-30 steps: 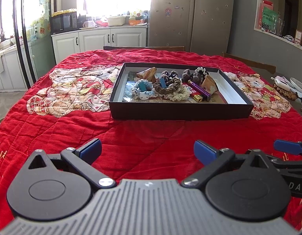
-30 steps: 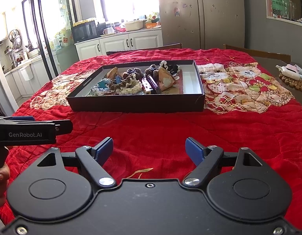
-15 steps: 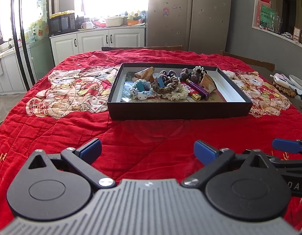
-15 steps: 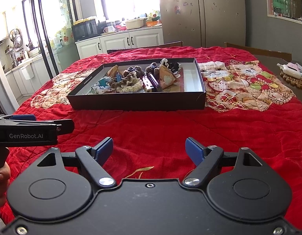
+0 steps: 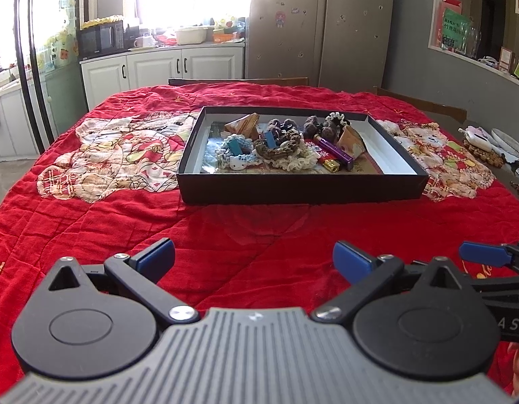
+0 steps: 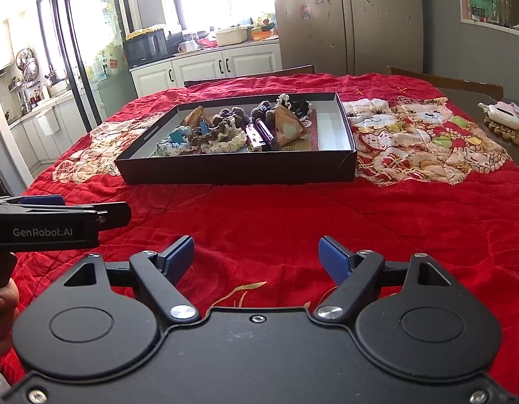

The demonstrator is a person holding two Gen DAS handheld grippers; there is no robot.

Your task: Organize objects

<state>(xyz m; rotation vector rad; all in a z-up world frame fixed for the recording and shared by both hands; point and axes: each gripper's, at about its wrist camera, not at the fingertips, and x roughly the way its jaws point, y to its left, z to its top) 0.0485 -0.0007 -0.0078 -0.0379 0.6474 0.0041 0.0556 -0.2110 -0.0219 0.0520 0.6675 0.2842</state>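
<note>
Box (image 5: 303, 187) nearer than before; both grippers (image 5: 253, 259) (image 6: 256, 256) open, short of it

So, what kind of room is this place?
Most likely a home kitchen with a dining table: white cabinets, a microwave on the counter, and a tall fridge behind the red cloth.

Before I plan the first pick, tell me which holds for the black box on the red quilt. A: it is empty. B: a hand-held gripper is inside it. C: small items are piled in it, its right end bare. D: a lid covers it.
C: the black box is open, with crocheted pieces and a purple tube heaped left and middle, and its right end showing bare white floor.
</note>
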